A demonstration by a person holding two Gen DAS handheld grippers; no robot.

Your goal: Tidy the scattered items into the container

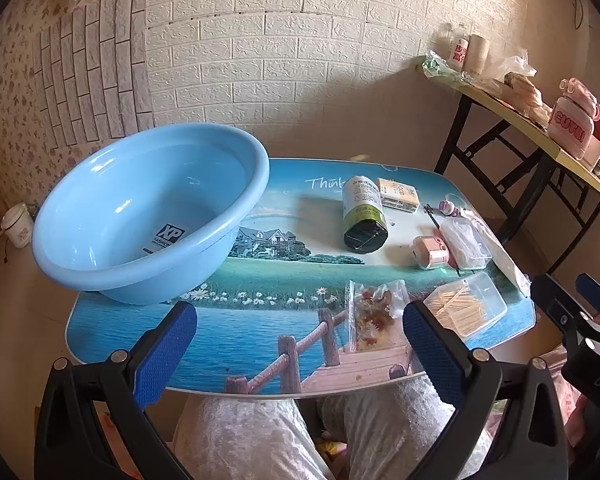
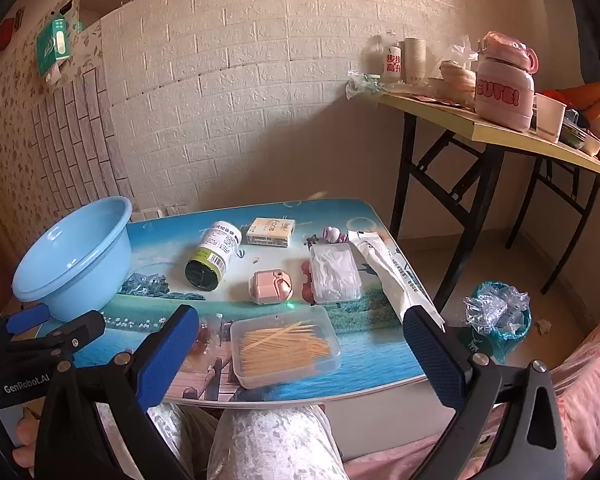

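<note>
Scattered items are spread over the right half of the low scenery-printed table (image 2: pixel 380 364), with the round light-blue plastic basin (image 1: pixel 140 216) seen empty at the left end. Nothing is held: the left gripper (image 1: pixel 300 344) and the right gripper (image 2: pixel 300 352) are both spread wide, hovering at the near table edge. Nearest the right gripper is the clear rectangular plastic box of toothpicks (image 2: pixel 286 346), lying straight ahead between its fingers, long axis across the gap, so a front-to-back pinch is probably called for. The small clear zip bag of dried bits (image 1: pixel 374 314) lies just ahead of the left gripper. Further back are noted a green-and-white cylindrical bottle on its side (image 2: pixel 212 256), a yellow tissue pack (image 2: pixel 271 232), a pink small case (image 2: pixel 270 286), a clear box of floss picks (image 2: pixel 334 274) and a long white paper sachet (image 2: pixel 388 272). The basin is well left of all items.
</note>
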